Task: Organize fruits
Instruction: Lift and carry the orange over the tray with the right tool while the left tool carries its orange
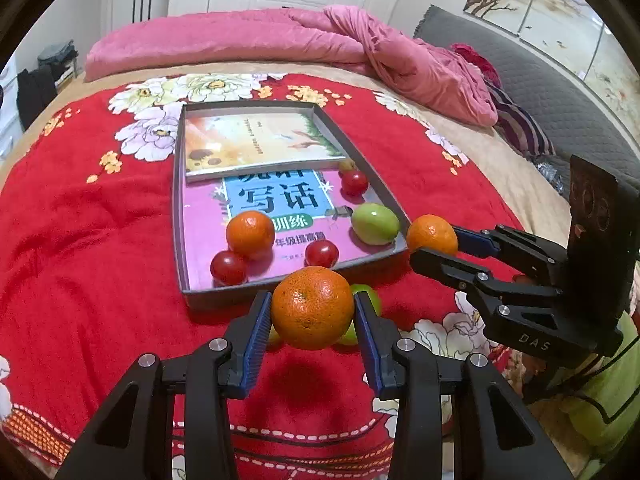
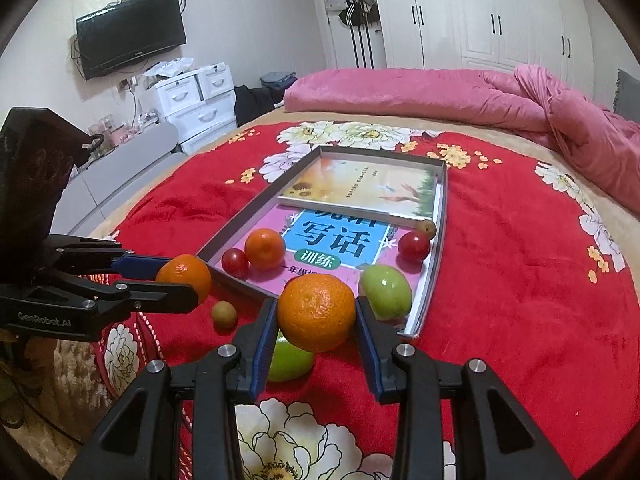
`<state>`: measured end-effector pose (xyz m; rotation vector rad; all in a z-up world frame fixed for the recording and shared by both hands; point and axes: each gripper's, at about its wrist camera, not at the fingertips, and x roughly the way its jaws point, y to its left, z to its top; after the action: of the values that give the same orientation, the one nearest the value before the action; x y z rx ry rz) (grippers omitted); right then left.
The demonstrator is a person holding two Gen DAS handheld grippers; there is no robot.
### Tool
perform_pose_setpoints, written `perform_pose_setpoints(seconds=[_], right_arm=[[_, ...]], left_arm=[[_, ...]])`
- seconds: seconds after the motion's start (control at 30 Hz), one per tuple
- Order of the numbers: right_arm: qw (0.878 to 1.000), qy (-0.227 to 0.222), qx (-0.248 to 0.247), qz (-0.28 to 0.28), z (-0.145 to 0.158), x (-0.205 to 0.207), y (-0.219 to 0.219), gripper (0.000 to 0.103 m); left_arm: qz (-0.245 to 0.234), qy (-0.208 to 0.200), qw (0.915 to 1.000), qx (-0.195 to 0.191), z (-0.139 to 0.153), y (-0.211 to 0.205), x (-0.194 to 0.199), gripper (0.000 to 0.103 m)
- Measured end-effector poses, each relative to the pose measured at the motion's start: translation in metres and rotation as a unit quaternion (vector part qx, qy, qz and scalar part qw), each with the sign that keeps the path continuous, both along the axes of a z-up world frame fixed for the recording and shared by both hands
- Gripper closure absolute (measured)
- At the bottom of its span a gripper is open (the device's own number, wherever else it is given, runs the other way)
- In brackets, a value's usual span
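My left gripper (image 1: 313,314) is shut on an orange (image 1: 313,307) and holds it above the red blanket, just short of the grey tray's (image 1: 181,216) near wall. My right gripper (image 2: 316,318) is shut on a second orange (image 2: 317,311) at the tray's (image 2: 436,256) near right corner. Each gripper also shows in the other view, the right one (image 1: 434,246) and the left one (image 2: 184,284). In the tray lie an orange (image 1: 250,233), three red tomatoes (image 1: 229,267), a green fruit (image 1: 375,223) and a small yellowish fruit (image 1: 347,165). A green fruit (image 2: 290,360) and a small brown fruit (image 2: 224,314) lie on the blanket.
Two books (image 1: 256,140) line the tray's floor. A pink quilt (image 1: 280,40) lies across the far side of the bed. A grey headboard (image 1: 560,100) runs along the right. White drawers (image 2: 196,100) and a wall TV (image 2: 130,36) stand beyond the bed's left side.
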<state>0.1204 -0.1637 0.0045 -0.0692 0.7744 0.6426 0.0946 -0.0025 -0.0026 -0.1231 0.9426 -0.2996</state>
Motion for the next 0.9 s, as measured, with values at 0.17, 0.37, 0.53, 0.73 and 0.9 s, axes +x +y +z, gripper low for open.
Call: perform_pose_setpoints(seconds=[0.17, 0.37, 0.53, 0.73, 0.9], right_arm=[[1.000, -0.006, 0.009, -0.003, 0.004, 0.000, -0.003, 0.065], [1.000, -0.011, 0.015, -0.009, 0.008, 0.001, -0.005, 0.065], [1.000, -0.015, 0.020, -0.016, 0.011, 0.003, -0.009, 0.065], [0.999, -0.018, 0.021, -0.021, 0.012, 0.004, -0.011, 0.065], [0.999, -0.019, 0.021, -0.025, 0.013, 0.005, -0.012, 0.065]], left_arm=[[0.004, -0.008, 1.0000, 0.004, 0.006, -0.001, 0.003, 0.060], [0.008, -0.015, 0.9998, 0.006, 0.010, -0.001, 0.006, 0.060], [0.012, -0.020, 0.9997, 0.007, 0.013, -0.002, 0.011, 0.060], [0.014, -0.022, 0.9996, 0.012, 0.011, -0.004, 0.019, 0.060], [0.017, -0.018, 0.9996, 0.013, 0.007, -0.005, 0.025, 0.060]])
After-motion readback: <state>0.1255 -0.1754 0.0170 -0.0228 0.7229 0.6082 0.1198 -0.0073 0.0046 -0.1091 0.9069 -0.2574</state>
